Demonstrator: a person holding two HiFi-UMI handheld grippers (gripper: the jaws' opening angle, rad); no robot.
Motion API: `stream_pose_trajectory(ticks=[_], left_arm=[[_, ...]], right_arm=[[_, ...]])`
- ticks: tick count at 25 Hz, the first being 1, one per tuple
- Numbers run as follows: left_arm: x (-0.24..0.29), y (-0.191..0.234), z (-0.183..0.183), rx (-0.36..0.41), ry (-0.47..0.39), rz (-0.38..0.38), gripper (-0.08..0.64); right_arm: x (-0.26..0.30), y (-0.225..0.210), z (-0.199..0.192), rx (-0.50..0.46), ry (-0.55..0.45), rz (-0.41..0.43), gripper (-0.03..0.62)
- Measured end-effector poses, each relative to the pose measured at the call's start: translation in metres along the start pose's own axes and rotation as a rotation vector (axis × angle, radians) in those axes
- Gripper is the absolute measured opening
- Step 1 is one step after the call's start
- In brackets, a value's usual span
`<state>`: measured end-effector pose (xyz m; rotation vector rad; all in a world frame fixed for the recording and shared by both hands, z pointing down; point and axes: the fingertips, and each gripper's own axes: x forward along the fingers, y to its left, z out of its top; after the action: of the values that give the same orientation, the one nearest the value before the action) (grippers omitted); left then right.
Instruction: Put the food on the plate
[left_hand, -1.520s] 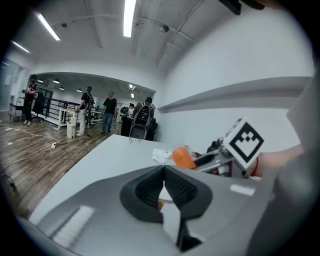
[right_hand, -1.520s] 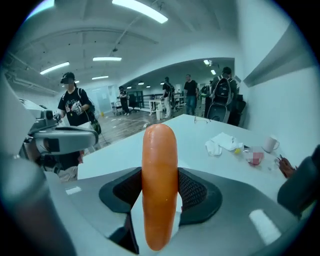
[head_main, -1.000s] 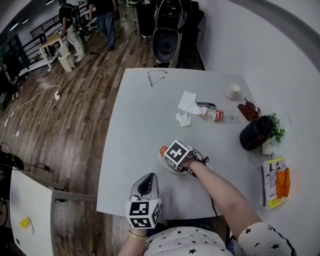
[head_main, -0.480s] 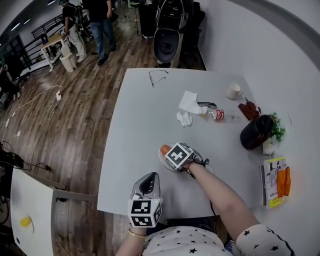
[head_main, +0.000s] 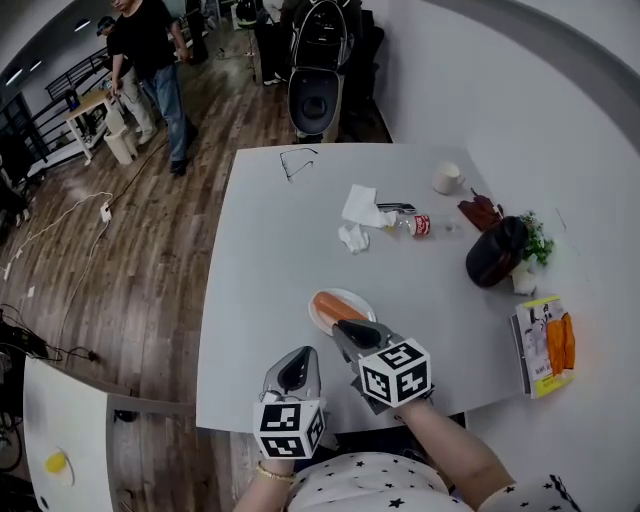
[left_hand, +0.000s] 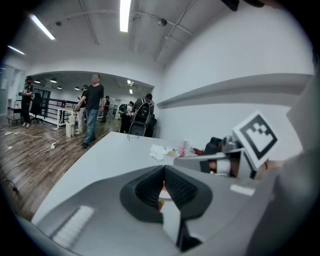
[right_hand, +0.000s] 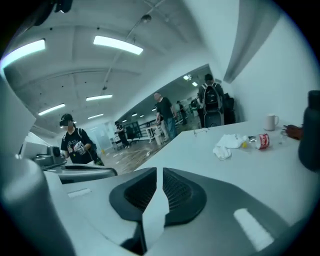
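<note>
I'm taking the plate (head_main: 350, 297) as my reference. It sits on the grey table (head_main: 260, 260), toward the near edge, and the food (head_main: 334, 305), a long orange piece, lies on it, on its left half.

The right gripper (head_main: 357, 332) hangs at the plate's near rim, with its dark tips over that edge and just beside the food, not touching it as far as I can make out. In the right gripper view, the right gripper (right_hand: 159, 186) is closing its jaws. Only a thin slit is left, and nothing is between the pads.

The left gripper (head_main: 292, 370) is near the plate on the near-left side, at the table's front edge and clear of the plate. In the left gripper view, the left gripper (left_hand: 163, 186) has its jaws together and holds nothing. A sliver of orange shows beyond them.

Past the plate, toward the far side of the table, are a crumpled tissue (head_main: 352, 238), a flat tissue (head_main: 361, 206) and a red can (head_main: 421, 225) lying on its side. A mug (head_main: 448, 178) is farther back on the right, and glasses (head_main: 297, 160) lie near the far edge. Well right of the plate are a dark bag (head_main: 494, 256) and a book (head_main: 545, 345).
</note>
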<state>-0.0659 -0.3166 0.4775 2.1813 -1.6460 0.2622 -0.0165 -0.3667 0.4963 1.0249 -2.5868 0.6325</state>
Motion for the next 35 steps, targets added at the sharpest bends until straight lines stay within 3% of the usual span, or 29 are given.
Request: stream_pose_trajectory(ticks=[2, 7, 17, 35], left_arm=[[-0.004, -0.005, 0.002, 0.012, -0.003, -0.013, 0.008], [-0.015, -0.019, -0.003, 0.036, -0.003, -0.045, 0.008], [-0.036, -0.028, -0.010, 0.049, -0.006, -0.062, 0.008], [-0.050, -0.027, -0.006, 0.058, -0.034, -0.052, 0.008]], right_arm=[[-0.024, 0.013, -0.002, 0.020, -0.065, -0.057, 0.000], [-0.061, 0.036, -0.017, 0.074, -0.157, -0.114, 0.000], [-0.081, 0.048, -0.019, 0.056, -0.189, -0.161, -0.002], [-0.085, 0.067, -0.021, 0.018, -0.183, -0.149, -0.002]])
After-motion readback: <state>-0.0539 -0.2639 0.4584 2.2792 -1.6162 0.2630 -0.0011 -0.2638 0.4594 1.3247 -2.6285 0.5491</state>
